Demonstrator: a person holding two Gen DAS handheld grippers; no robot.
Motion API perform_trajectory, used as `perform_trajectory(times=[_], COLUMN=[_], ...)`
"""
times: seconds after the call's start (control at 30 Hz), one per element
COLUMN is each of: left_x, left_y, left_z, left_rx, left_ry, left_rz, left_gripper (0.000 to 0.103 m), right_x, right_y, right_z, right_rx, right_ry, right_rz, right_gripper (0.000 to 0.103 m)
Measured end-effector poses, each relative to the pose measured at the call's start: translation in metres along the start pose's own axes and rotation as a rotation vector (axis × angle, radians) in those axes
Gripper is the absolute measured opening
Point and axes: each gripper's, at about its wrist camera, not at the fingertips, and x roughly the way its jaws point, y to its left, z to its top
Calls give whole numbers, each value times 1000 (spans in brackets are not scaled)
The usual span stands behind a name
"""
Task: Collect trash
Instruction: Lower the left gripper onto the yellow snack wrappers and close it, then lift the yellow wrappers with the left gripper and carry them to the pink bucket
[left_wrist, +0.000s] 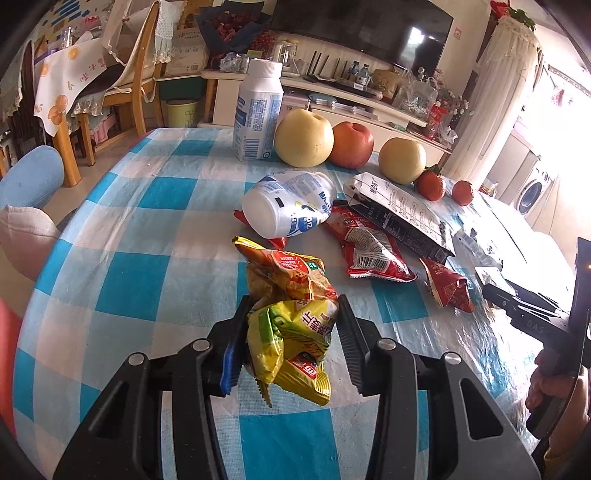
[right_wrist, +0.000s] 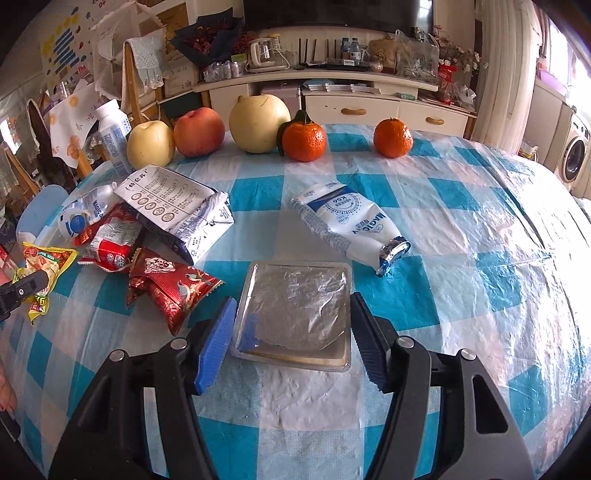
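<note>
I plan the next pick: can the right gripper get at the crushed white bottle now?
Probably not yet: the foil tray sits between the right gripper pads, in front of the bottle.

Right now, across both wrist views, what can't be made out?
- Left wrist: red wrapper, mostly hidden under the toppled white bottle.
- Left wrist: right gripper, fingertips lost in window glare.
- Right wrist: foil-topped tray, contents covered; side contact with the pads is unclear.

Two hand-held grippers, both angled down.

The left gripper has its jaws closed on a yellow wrapper. The right gripper has a foil tray between its jaws; the pads seem not to touch it, though the view is unclear.
</note>
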Motion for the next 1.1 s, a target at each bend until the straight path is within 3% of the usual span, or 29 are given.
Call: perform_trajectory(times=[0.33, 0.47, 0.7, 0.73, 0.8, 0.87, 1.0, 1.07, 1.1], left_x=[-22, -31, -33, -31, -24, -18, 1, 10, 11], left_y=[14, 23, 38, 40, 38, 33, 27, 28, 27], left_z=[-1, 0, -3, -3, -5, -7, -10, -11, -10], left_rx=[-15, -24, -69, -72, -65, -50, -50, -69, -65], left_ry=[-40, -60, -42, -32, -1, 11, 51, 67, 58], left_rz=[-12, -18, -47, -49, -54, -42, -38, -39, -34], left_gripper=[45, 37, 38, 40, 63, 72, 70, 52, 50], right_x=[-21, -28, -34, -35, -35, -35, -35, -34, -35], right_y=[26, 43, 65, 67, 70, 73, 77, 78, 80], right_z=[6, 7, 7, 7, 6, 6, 3, 2, 2], right_rx=[-42, -73, -112, -116, -117, -122, -135, -138, -141], right_ry=[-57, -78, -99, -100, -101, -103, -100, -94, -94], right_rz=[48, 63, 77, 78, 84, 92, 106, 115, 119], right_gripper=[63, 63, 63, 63, 63, 63, 63, 63, 63])
